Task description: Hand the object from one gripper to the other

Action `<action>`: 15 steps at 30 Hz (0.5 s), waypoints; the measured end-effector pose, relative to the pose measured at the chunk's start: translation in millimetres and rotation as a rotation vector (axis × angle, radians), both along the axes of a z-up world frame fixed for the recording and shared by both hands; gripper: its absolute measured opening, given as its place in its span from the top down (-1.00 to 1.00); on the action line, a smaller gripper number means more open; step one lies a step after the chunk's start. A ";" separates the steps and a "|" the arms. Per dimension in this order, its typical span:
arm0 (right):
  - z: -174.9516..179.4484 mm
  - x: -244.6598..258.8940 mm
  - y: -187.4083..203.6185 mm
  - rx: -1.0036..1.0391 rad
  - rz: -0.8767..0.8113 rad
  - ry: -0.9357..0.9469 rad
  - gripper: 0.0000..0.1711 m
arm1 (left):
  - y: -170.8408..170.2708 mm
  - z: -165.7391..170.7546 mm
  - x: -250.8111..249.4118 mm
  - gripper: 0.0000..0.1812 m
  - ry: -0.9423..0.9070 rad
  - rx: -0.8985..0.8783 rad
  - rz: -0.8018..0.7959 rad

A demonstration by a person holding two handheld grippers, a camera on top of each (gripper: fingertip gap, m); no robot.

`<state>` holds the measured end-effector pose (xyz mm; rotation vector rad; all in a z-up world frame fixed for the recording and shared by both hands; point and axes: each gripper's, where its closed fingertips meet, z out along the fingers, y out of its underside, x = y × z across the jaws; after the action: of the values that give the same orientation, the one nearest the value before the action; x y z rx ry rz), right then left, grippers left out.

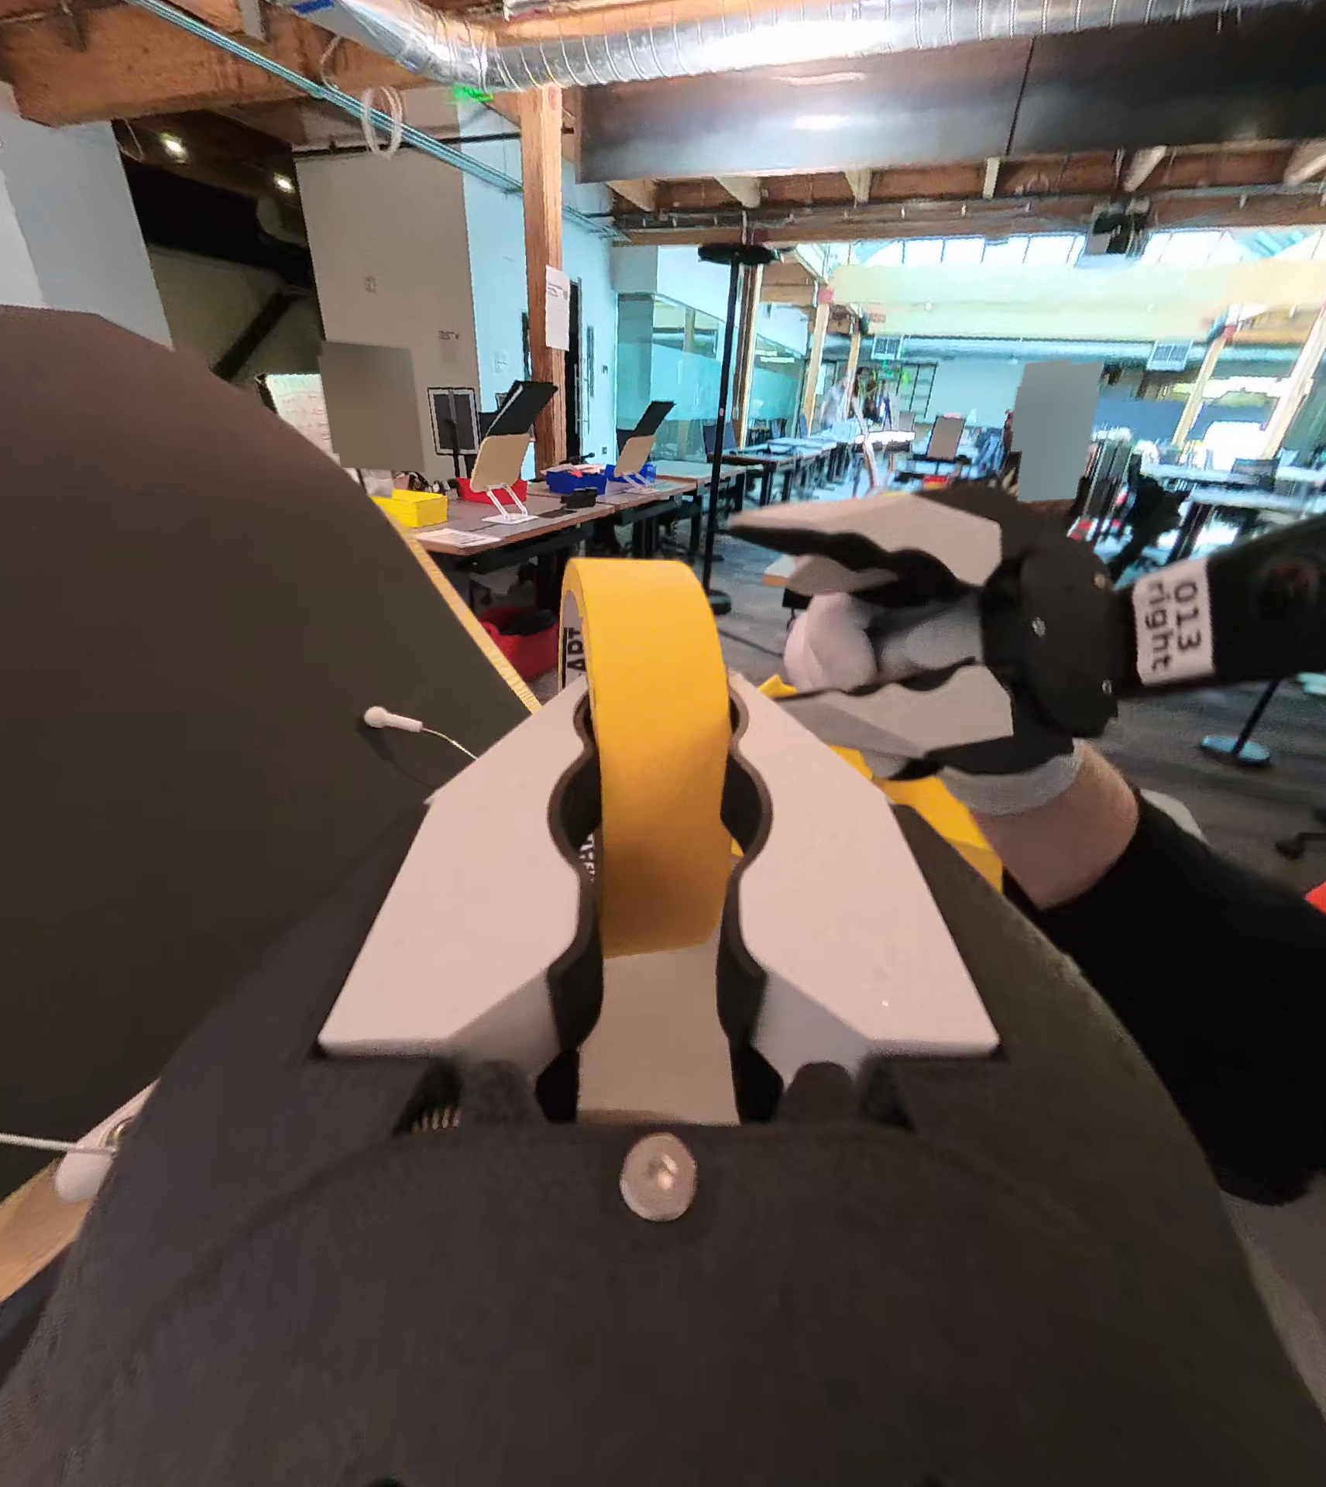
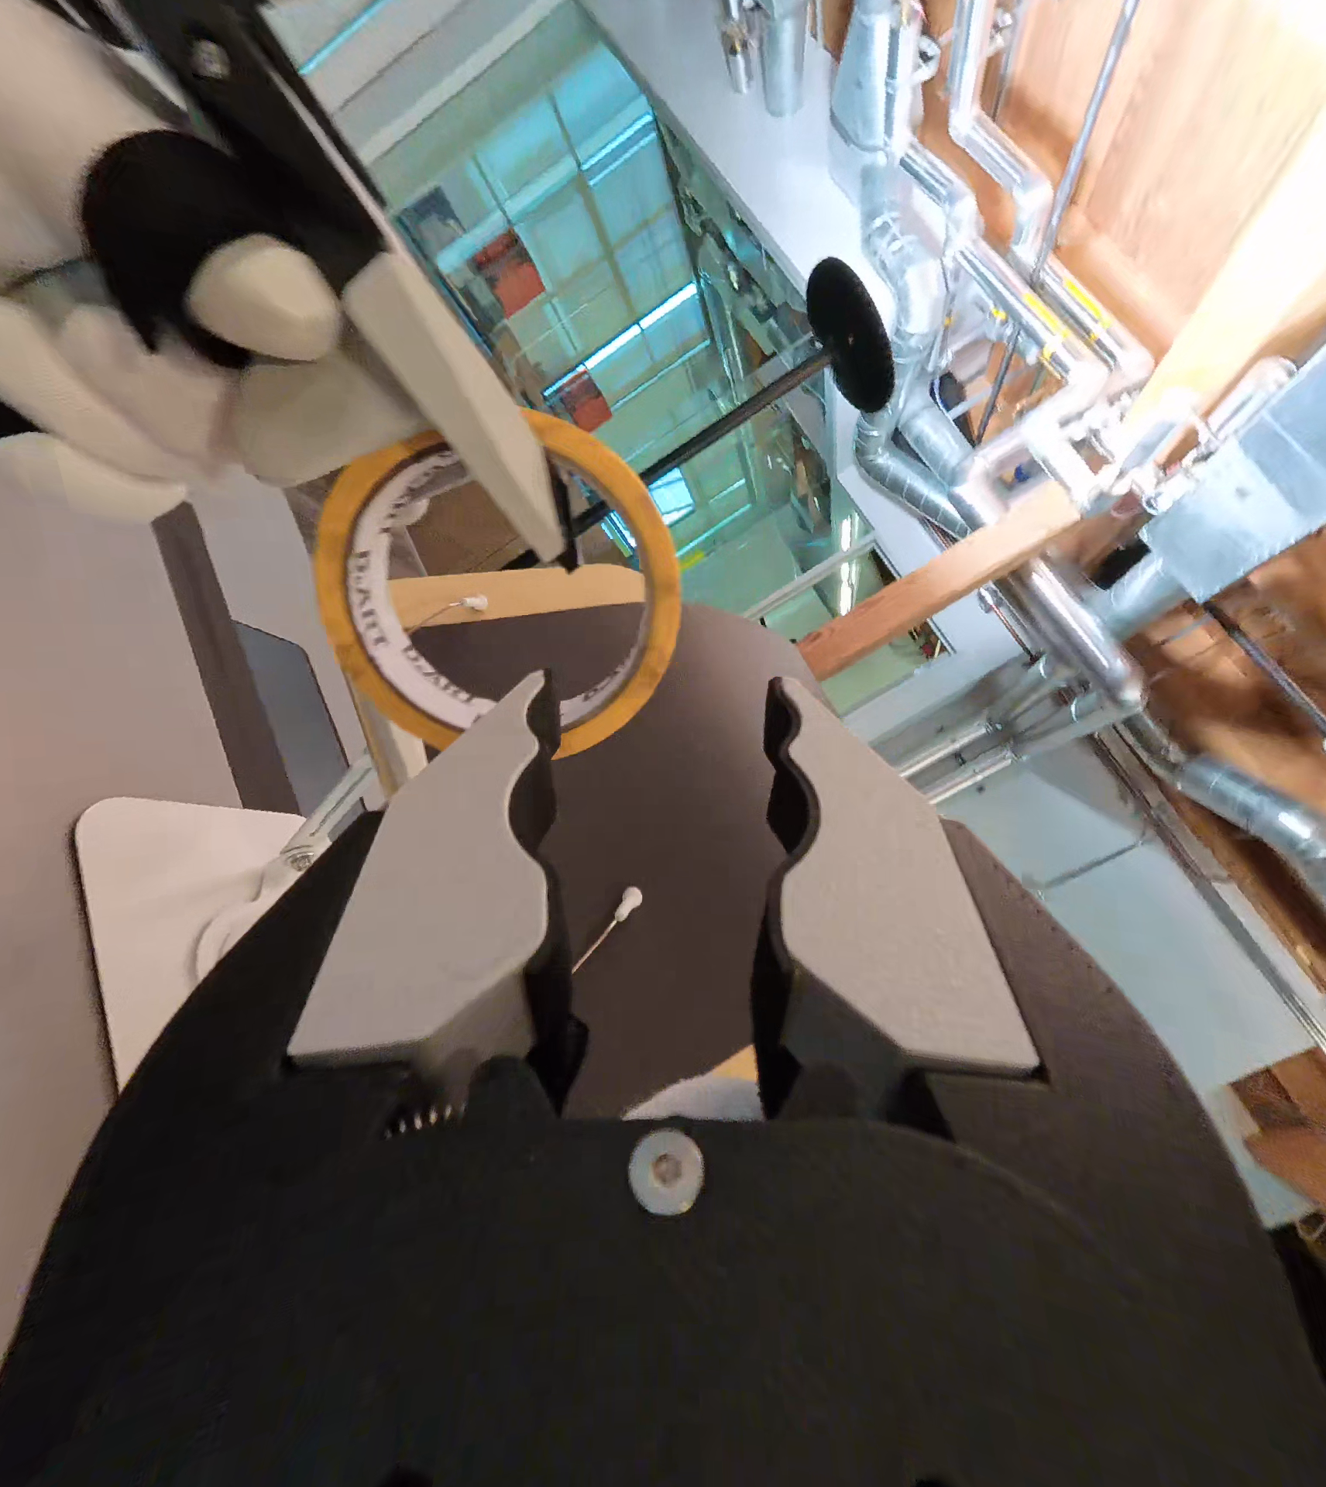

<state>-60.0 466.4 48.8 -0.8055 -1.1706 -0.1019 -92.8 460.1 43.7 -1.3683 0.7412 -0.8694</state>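
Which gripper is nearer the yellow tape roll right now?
Left. The left gripper is shut on the yellow tape roll; the right gripper is open just short of it, not gripping.

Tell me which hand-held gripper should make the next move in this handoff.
Right. The right hand-held gripper is open and empty, its tips just short of the yellow tape roll. The left hand-held gripper is already shut on the roll, so it only needs to hold steady.

White printed label on right hand-held gripper (image 1: pixel 796 628), lettering inside yellow tape roll (image 1: pixel 656 724)
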 end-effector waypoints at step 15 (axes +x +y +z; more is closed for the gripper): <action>7.4 11.9 7.5 -0.020 -0.034 0.057 0.92 | -24.5 -6.6 55.1 0.71 0.073 0.080 -0.081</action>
<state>-48.1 473.9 56.2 -0.8410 -1.1061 -0.0943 -37.7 435.6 37.0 -1.3120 0.8833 -0.8477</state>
